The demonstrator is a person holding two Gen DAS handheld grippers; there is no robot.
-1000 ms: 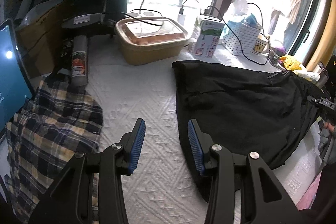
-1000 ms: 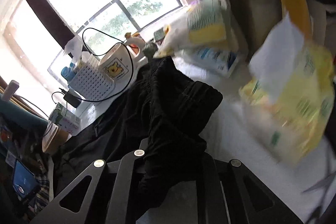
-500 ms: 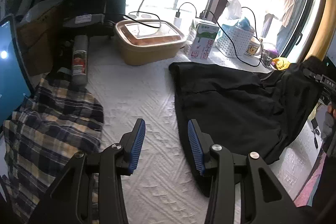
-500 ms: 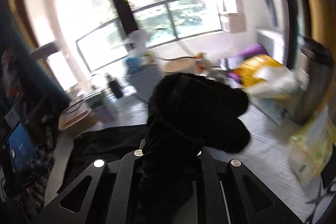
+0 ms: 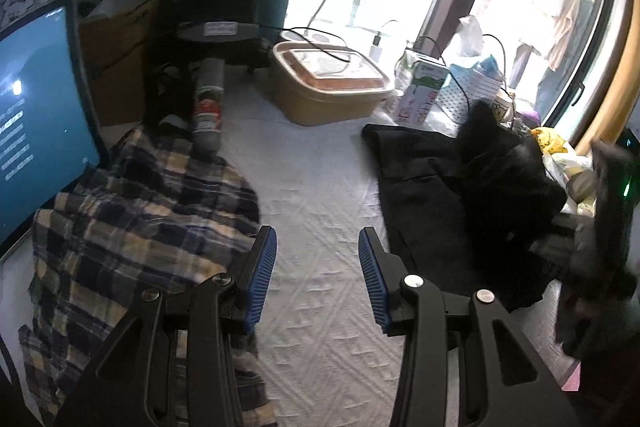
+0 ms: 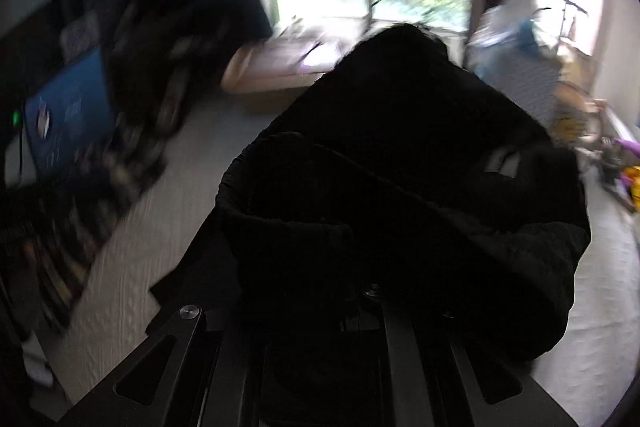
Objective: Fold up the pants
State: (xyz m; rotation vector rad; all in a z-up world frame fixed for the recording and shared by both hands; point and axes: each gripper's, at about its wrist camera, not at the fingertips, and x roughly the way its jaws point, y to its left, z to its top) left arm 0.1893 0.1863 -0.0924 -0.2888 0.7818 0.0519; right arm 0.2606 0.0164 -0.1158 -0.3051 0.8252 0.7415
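Black pants (image 6: pixel 400 187) clamped in the right claw (image 6: pixel 360 291); left claw (image 5: pixel 318 267) apart, empty.

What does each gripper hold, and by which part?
The right gripper holds the black pants by a bunched end. The left gripper holds nothing.

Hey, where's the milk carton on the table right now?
In the left wrist view the milk carton stands upright at the back, right of centre, between the lidded tan container and the white perforated basket.
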